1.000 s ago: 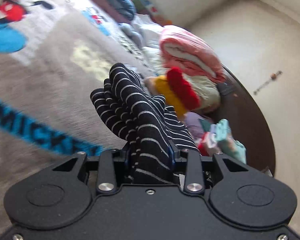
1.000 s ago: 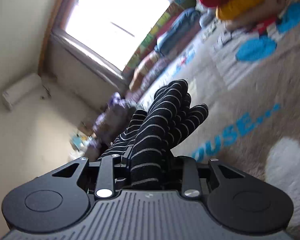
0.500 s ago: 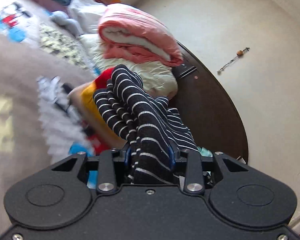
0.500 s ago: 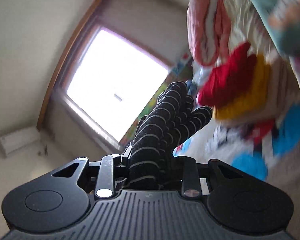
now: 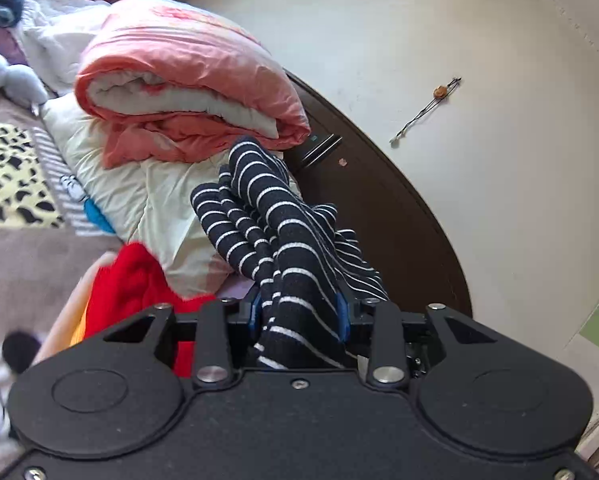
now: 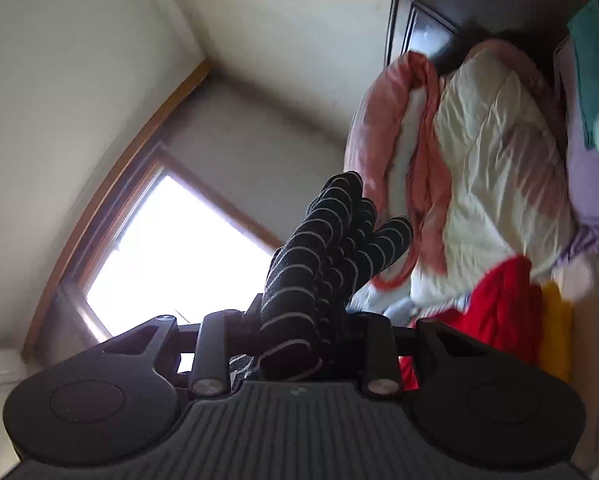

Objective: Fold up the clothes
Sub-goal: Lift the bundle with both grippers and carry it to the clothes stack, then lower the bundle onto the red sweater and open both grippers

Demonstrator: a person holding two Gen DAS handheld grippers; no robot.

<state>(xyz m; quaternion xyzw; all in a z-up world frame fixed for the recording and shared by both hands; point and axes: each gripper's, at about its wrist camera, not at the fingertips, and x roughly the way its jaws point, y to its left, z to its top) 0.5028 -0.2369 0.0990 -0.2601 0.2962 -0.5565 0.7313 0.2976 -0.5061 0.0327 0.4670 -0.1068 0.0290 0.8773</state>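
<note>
A black garment with thin white stripes (image 5: 283, 232) is bunched between the jaws of my left gripper (image 5: 299, 312), which is shut on it; folds of the cloth stick out past the blue pads (image 5: 341, 314). In the right wrist view the same striped garment (image 6: 331, 248) is clamped in my right gripper (image 6: 303, 332), also shut on it. Both grippers are lifted above the bed, the right one tilted up toward the window (image 6: 171, 248). How the cloth hangs between the two grippers is hidden.
A rolled pink quilt (image 5: 187, 76) lies on a cream quilt (image 5: 147, 196) against a dark wooden headboard (image 5: 379, 216). A red and yellow cloth (image 5: 135, 292) sits below. Brown leopard-patterned blanket (image 5: 11, 176) to the left. The pink quilt (image 6: 395, 152) and red cloth (image 6: 499, 304) show at right.
Both grippers rose and swung with the striped garment still clamped. The left view turned from the grey blanket to the quilts and headboard; the right view turned from blanket toward the window and wall.
</note>
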